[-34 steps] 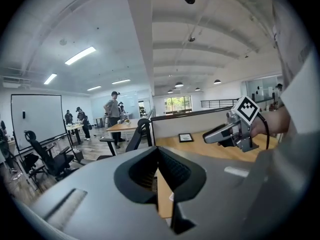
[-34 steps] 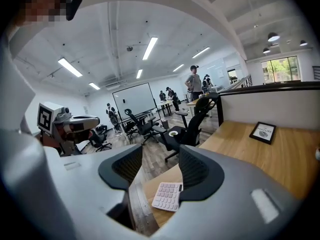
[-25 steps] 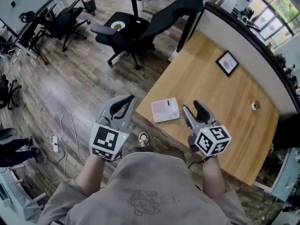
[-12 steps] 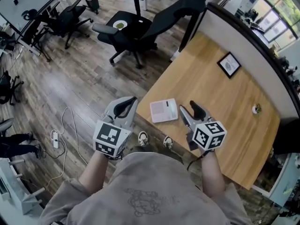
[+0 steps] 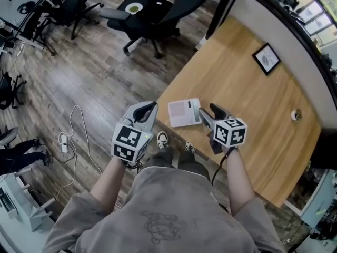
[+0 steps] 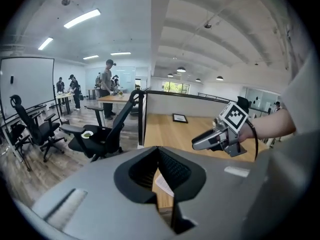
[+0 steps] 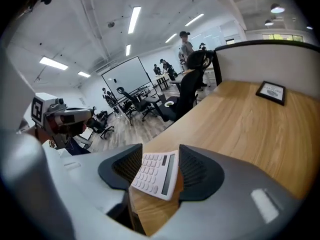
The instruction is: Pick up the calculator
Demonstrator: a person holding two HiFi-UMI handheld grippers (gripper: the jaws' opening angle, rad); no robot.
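The white calculator (image 5: 184,113) lies flat near the front left corner of the wooden table (image 5: 247,99). My right gripper (image 5: 206,114) is open and low beside its right edge. In the right gripper view the calculator (image 7: 156,173) shows in the gap between the two dark pads (image 7: 201,170) of the right gripper (image 7: 157,160); whether they touch it I cannot tell. My left gripper (image 5: 150,108) hangs shut and empty over the floor just left of the table's corner. In the left gripper view, the left gripper (image 6: 159,166) shows a sliver of the calculator (image 6: 163,185) through its bowed fingers.
A framed picture (image 5: 266,58) and a small round object (image 5: 296,114) sit farther back on the table, against a dark-topped partition (image 5: 287,25). Black office chairs (image 5: 152,9) stand on the wood floor to the left. A power strip with cable (image 5: 63,142) lies on the floor.
My right gripper has moved left to the calculator, which now sits between its open jaws. The left gripper has drifted slightly toward the table's corner, still shut.
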